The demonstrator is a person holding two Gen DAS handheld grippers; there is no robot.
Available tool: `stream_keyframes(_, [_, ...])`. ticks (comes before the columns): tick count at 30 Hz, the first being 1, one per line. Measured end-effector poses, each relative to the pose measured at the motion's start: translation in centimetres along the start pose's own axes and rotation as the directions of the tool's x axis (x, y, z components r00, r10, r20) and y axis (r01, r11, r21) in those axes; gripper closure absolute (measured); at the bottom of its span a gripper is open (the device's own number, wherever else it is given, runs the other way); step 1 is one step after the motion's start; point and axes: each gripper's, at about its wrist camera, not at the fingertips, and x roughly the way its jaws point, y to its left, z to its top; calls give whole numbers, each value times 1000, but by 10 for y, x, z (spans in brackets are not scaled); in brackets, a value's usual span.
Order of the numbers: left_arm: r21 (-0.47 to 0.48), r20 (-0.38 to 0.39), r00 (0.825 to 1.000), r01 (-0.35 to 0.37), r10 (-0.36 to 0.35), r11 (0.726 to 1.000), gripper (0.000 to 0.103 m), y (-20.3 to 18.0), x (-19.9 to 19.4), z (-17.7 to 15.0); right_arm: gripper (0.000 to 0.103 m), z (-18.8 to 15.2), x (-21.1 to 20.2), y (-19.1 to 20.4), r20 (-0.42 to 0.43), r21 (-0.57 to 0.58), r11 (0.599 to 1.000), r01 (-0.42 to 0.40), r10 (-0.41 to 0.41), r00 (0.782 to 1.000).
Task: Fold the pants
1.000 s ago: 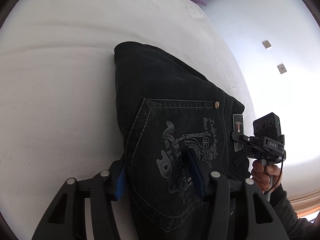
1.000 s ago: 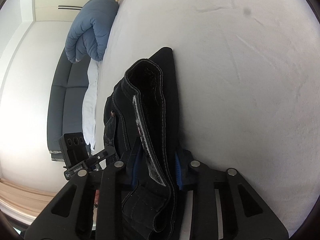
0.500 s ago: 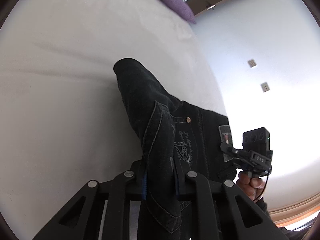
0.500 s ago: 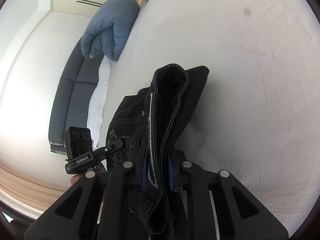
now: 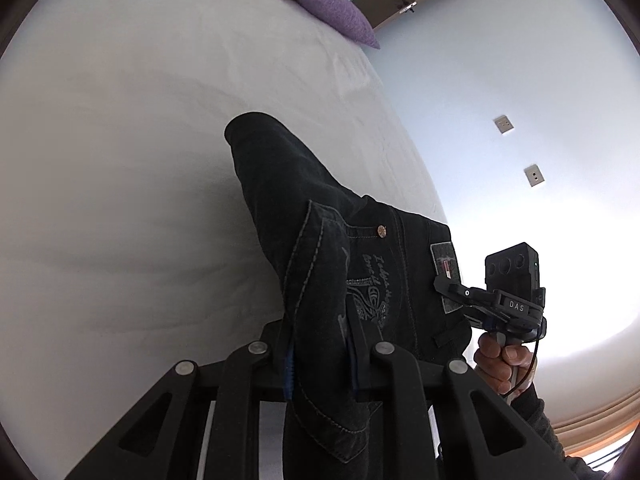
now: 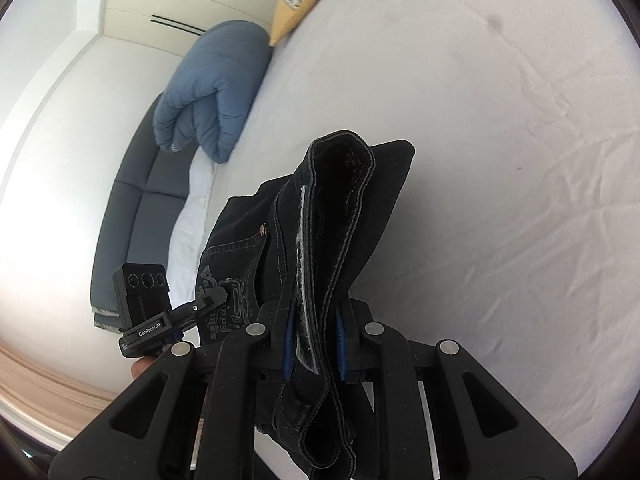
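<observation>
Pinching the pants (image 5: 320,240), left tool (image 5: 320,360) and right tool (image 6: 314,344) lift them off the bed (image 6: 500,160), likely for another fold.

**A:** so what are the two grippers doing here?

**B:** left gripper (image 5: 320,360) has its fingers pulled in close together, clamped tight on a fold of the black pants (image 5: 320,240). right gripper (image 6: 314,344) is the same deal, blue pads (image 6: 289,340) squeezing the waistband from both sides.

**A:** can you see the hands?

**B:** yeah, the right hand (image 5: 500,364) is wrapped around its handle, dark sleeve at the wrist. of the left hand only a sliver of skin shows.
</observation>
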Motion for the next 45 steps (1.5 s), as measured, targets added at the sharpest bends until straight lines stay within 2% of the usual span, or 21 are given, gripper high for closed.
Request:
stream_keyframes(3, [-25, -51, 999, -16, 15, 1000, 81, 17, 19, -9, 88, 12, 12, -33, -41, 41, 998, 51, -49, 998])
stream_keyframes(5, [-49, -62, 998, 7, -10, 999, 77, 26, 26, -10, 88, 12, 19, -55, -65, 67, 996, 56, -51, 997])
stream_keyframes(8, [-92, -71, 997, 32, -38, 995, 66, 42, 31, -15, 88, 8, 21, -72, -51, 74, 997, 10, -6, 999])
stream_keyframes(11, [-134, -59, 995, 68, -76, 989, 64, 50, 34, -18, 88, 10, 19, -82, -44, 87, 996, -26, 30, 999])
stream_keyframes(15, [-135, -53, 996, 69, -76, 988, 61, 53, 31, -18, 84, -1, 13, -89, -55, 111, 992, -62, 68, 996])
stream_keyframes(19, [-132, -9, 998, 52, -54, 990, 37, 61, 14, -16, 74, -3, 3, -78, -22, 126, 991, -33, 36, 999])
stream_keyframes(21, [-129, 16, 999, 44, -42, 991, 31, 62, 4, -16, 61, -8, -10, -75, 2, 128, 992, -17, 17, 1000])
stream_keyframes(23, [-112, 39, 999, 38, -34, 993, 23, 62, -8, -21, 58, -16, -26, -73, 34, 134, 991, -9, 5, 999])
stream_keyframes(24, [-98, 49, 999, 23, -18, 995, 19, 58, -14, -24, 58, -20, -34, -70, 49, 134, 991, 4, -11, 999])
stream_keyframes(26, [-43, 97, 994, -36, 40, 998, 3, 44, -31, -36, 56, -32, -54, -68, 86, 141, 990, 2, -14, 996])
stream_keyframes(27, [-21, 128, 990, -53, 55, 998, 1, 38, -39, -42, 53, -37, -61, -64, 107, 141, 990, 4, -20, 994])
stream_keyframes(28, [-3, 176, 982, -75, 74, 997, 0, 32, -50, -52, 50, -43, -70, -60, 130, 135, 991, 11, -28, 991])
stream_keyframes(30, [20, 258, 961, -112, 103, 994, 0, 19, -66, -76, 38, -58, -87, -52, 180, 112, 994, 19, -39, 983])
stream_keyframes(32, [49, 301, 943, -164, 142, 985, 0, 6, -74, -97, 32, -74, -101, -42, 224, 102, 994, 35, -57, 973])
stream_keyframes(33, [55, 324, 932, -191, 163, 980, 0, 1, -78, -109, 31, -86, -109, -37, 253, 96, 994, 55, -78, 964])
stream_keyframes(36, [48, 410, 882, -276, 233, 960, 0, -17, -95, -145, 31, -114, -125, -25, 299, 76, 992, 103, -121, 946])
stream_keyframes(39, [63, 505, 796, -419, 333, 906, 0, -43, -111, -180, 31, -148, -138, -4, 341, 27, 980, 198, -195, 919])
stream_keyframes(40, [74, 558, 749, -474, 358, 877, 0, -55, -120, -193, 31, -161, -142, 7, 365, -5, 968, 252, -233, 901])
stream_keyframes(41, [88, 590, 720, -507, 366, 857, 0, -65, -126, -202, 31, -173, -146, 17, 388, -29, 952, 304, -269, 881])
stream_keyframes(43, [120, 645, 663, -578, 380, 807, 0, -89, -137, -219, 31, -200, -156, 41, 468, -93, 904, 416, -329, 820])
stream_keyframes(45, [140, 691, 617, -626, 377, 767, 0, -106, -147, -230, 31, -227, -171, 62, 550, -129, 858, 498, -356, 755])
